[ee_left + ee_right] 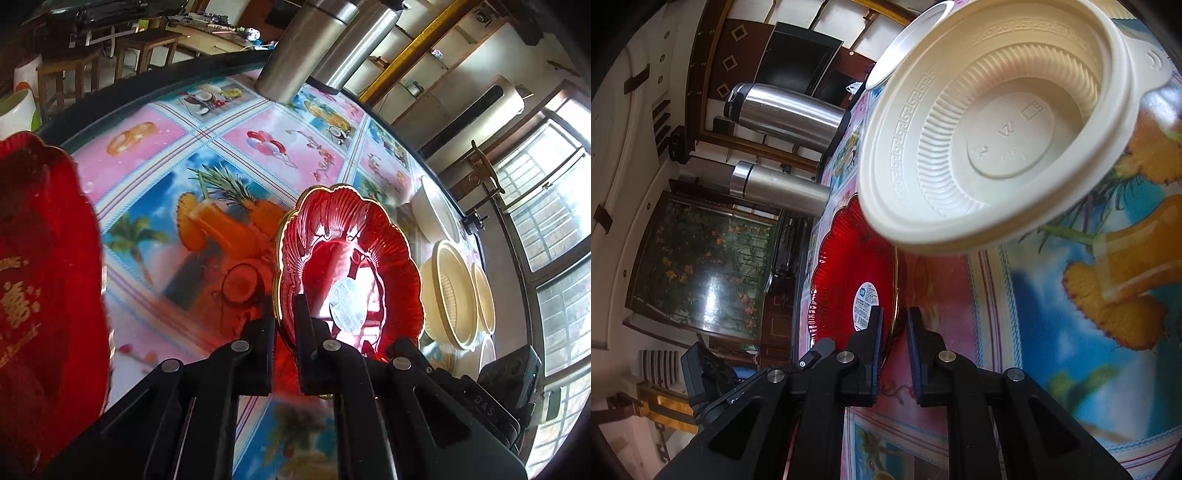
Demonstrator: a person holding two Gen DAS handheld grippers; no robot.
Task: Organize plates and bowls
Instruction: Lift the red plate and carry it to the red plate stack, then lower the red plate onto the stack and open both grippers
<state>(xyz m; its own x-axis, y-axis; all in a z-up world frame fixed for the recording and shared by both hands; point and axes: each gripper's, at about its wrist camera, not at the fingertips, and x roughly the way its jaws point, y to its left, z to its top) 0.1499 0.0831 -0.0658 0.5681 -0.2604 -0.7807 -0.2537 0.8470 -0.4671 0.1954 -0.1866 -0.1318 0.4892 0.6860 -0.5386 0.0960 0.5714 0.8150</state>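
My left gripper is shut on the gold rim of a small red scalloped glass plate, holding it on edge above the table. Through the red glass I see my right gripper's fingers on the same plate. In the right wrist view my right gripper has its jaws close on either side of that red plate's gold rim. A cream plastic bowl sits just beyond it on the table. A large red tray with gold characters lies at the left.
The fruit-print tablecloth covers the table. Two steel flasks stand at its far edge. Cream bowls and a white plate sit at the right. A white plate lies behind the cream bowl.
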